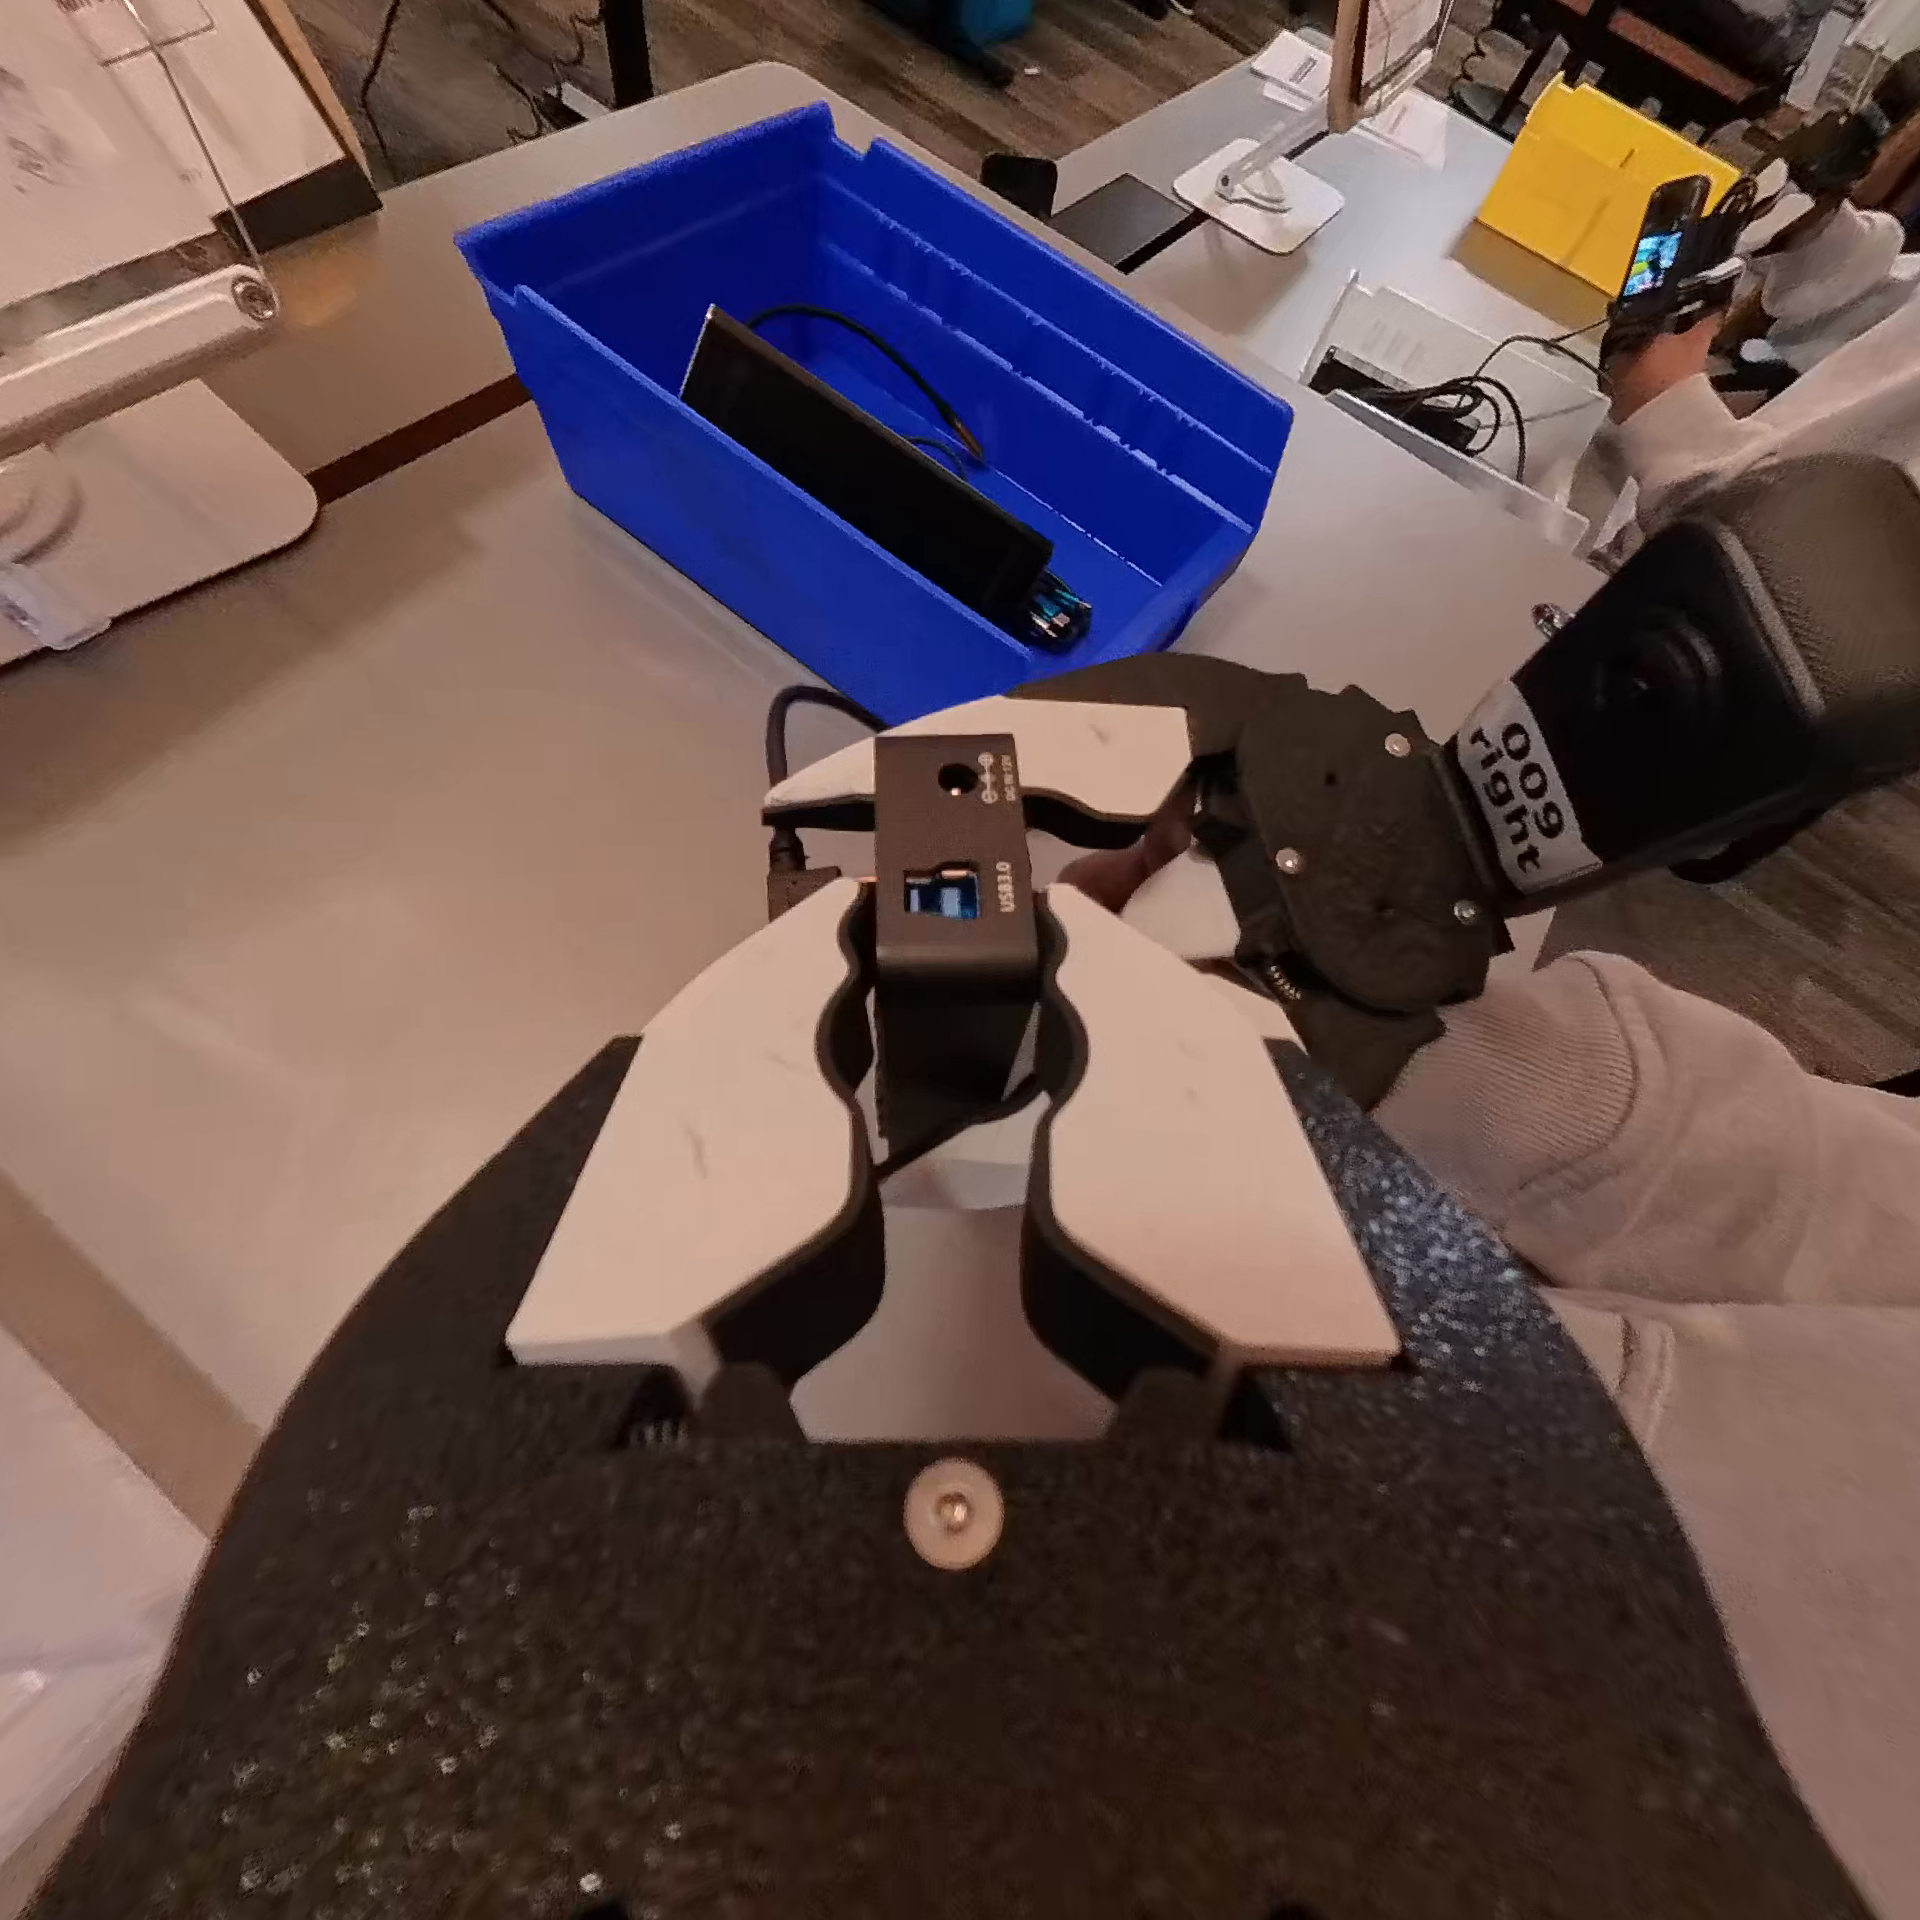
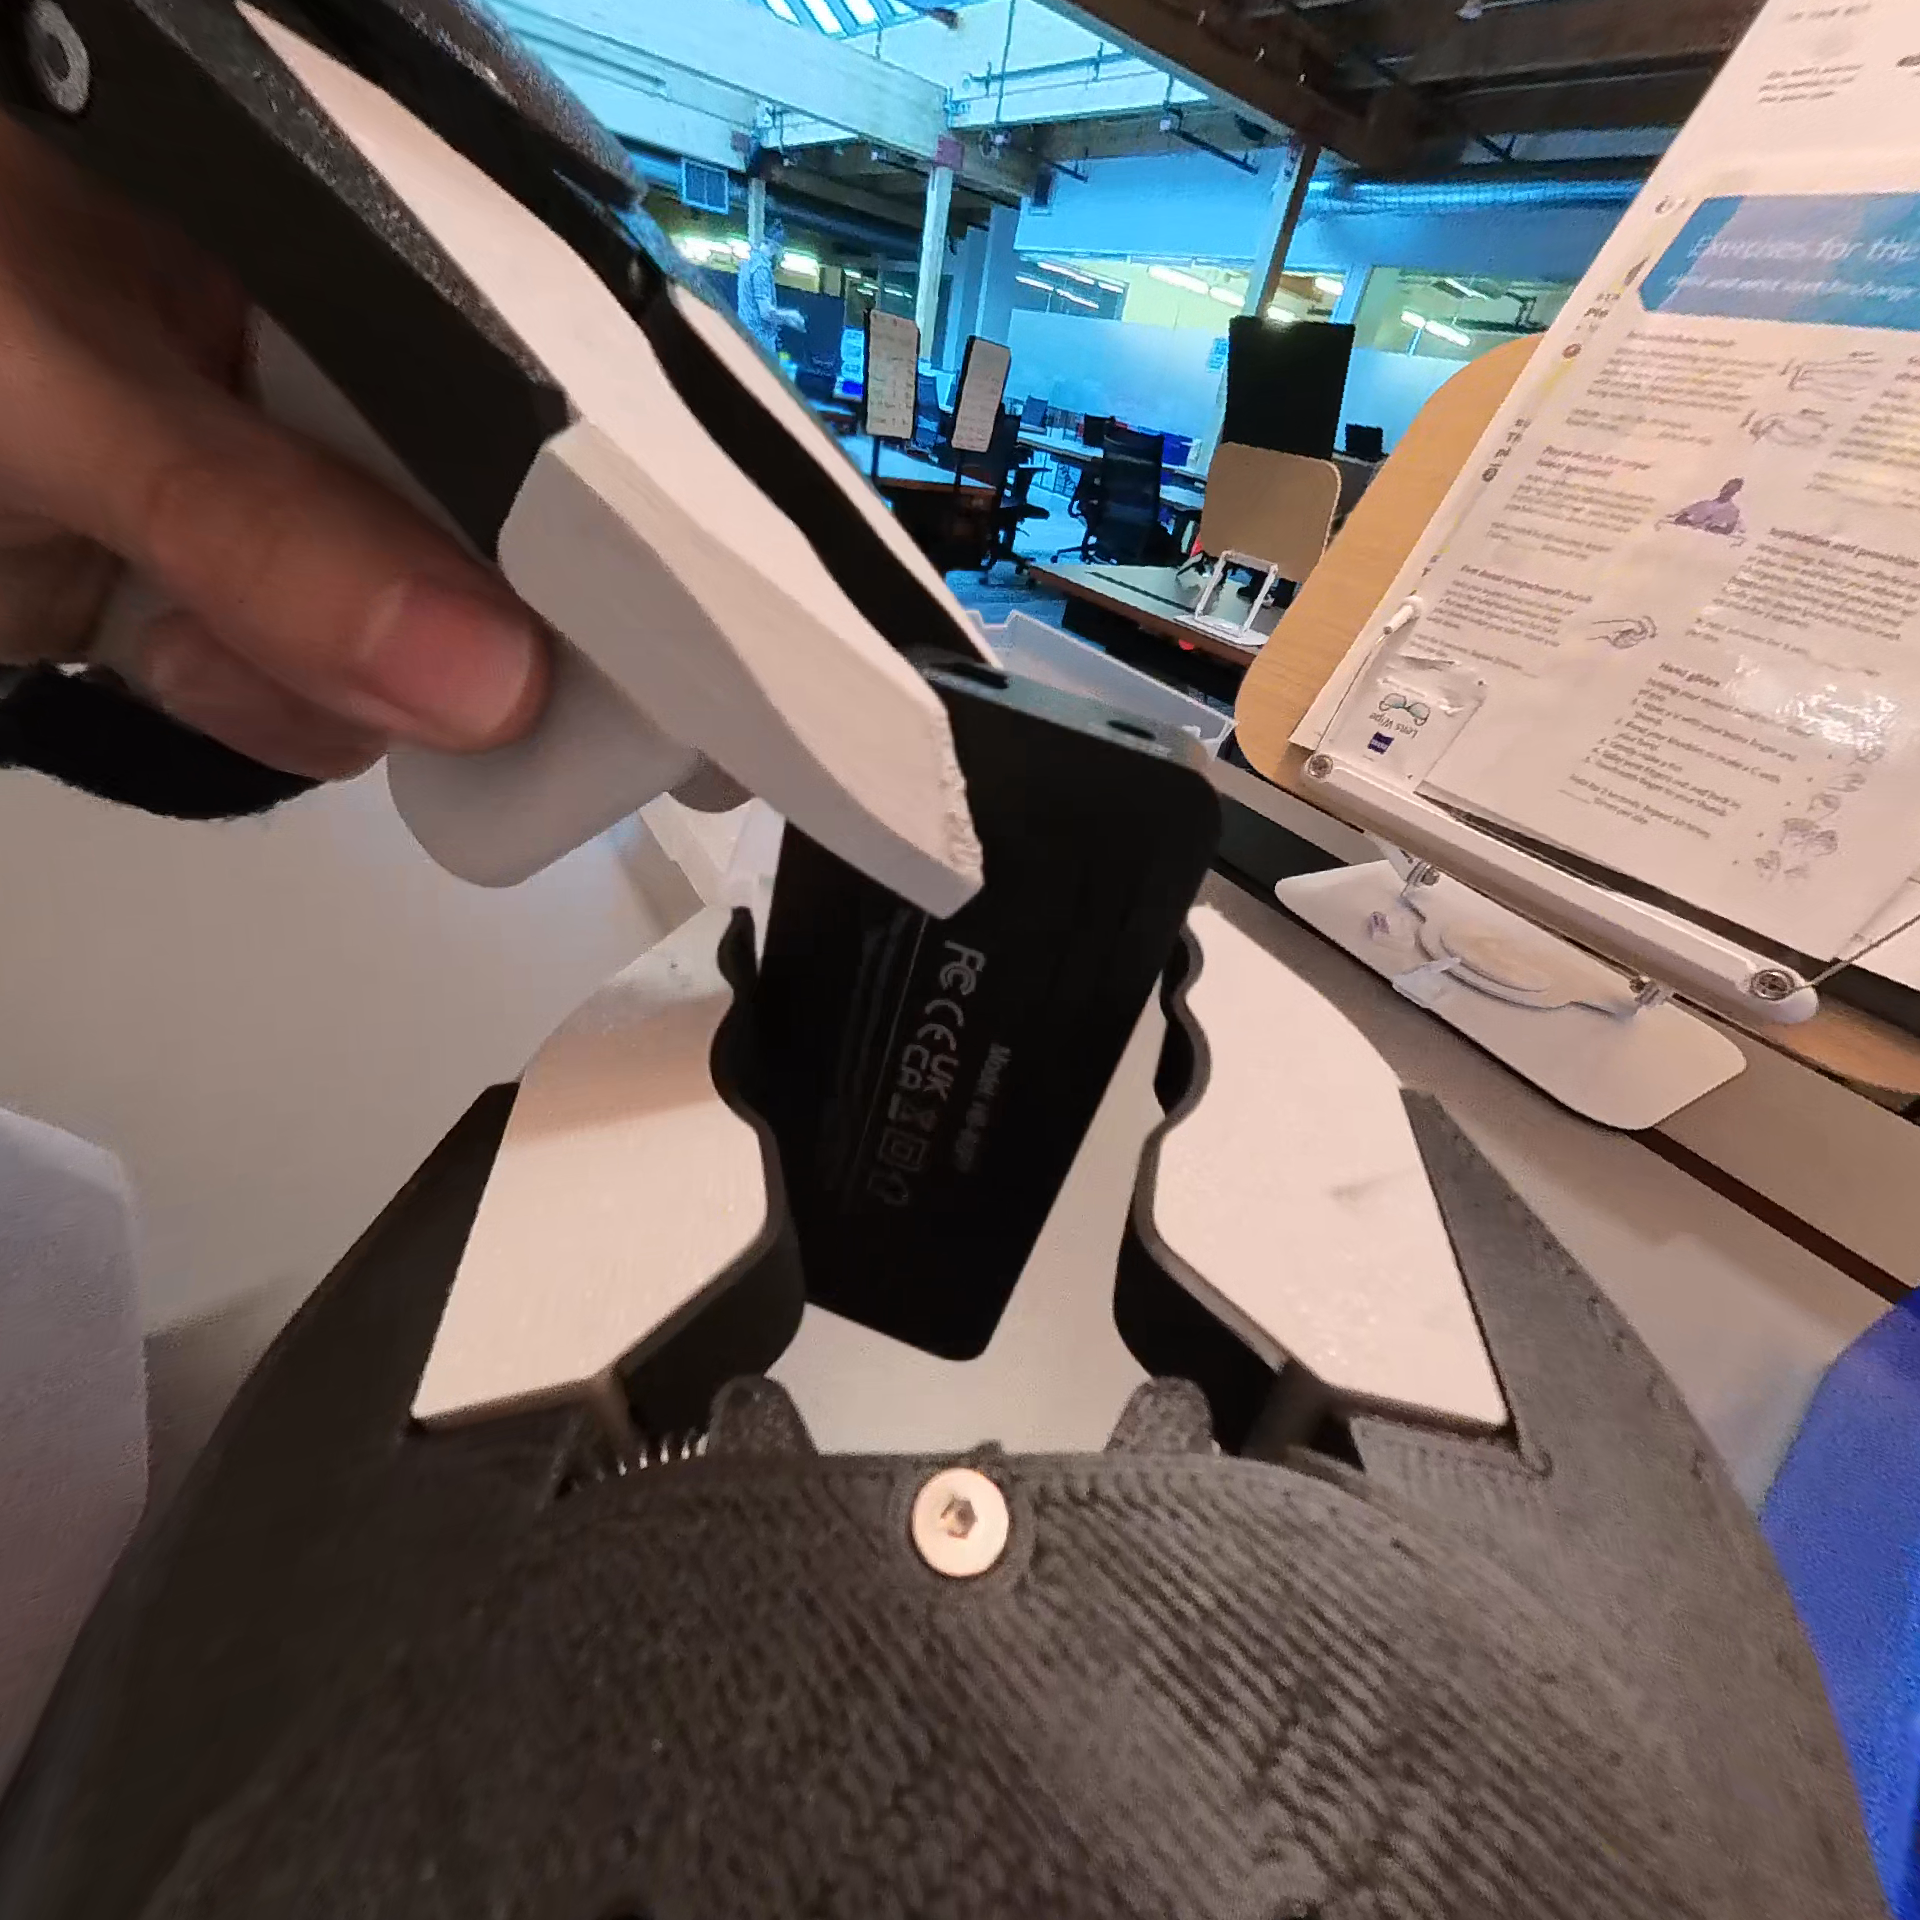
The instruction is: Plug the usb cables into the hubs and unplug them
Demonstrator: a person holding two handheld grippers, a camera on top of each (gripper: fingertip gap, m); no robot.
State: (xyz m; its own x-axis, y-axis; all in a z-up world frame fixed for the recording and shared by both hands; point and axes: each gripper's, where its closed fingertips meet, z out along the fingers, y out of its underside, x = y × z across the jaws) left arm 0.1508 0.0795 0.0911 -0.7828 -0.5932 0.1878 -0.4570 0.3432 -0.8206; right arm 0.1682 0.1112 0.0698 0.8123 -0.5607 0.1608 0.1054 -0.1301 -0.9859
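Observation:
A black USB hub (image 1: 951, 810) is held above the grey table (image 1: 416, 779), its end face with a blue port towards the left wrist camera. My left gripper (image 1: 951, 904) is shut on its near end. My right gripper comes in from the right, its white fingers (image 1: 1039, 748) clamped across the hub's far part. In the right wrist view my right gripper (image 2: 961, 935) is shut on the hub's (image 2: 966, 1143) sides, and a left gripper finger (image 2: 748, 665) lies over it. A black cable (image 1: 779, 727) loops at the hub's left side.
A blue bin (image 1: 644, 343) behind holds a second black hub (image 1: 862, 468) and a cable. A white document stand (image 1: 125, 208) is at the left and also shows in the right wrist view (image 2: 1662, 520). A yellow bin (image 1: 1590, 197) and another person's gripper (image 1: 1662, 249) are far right.

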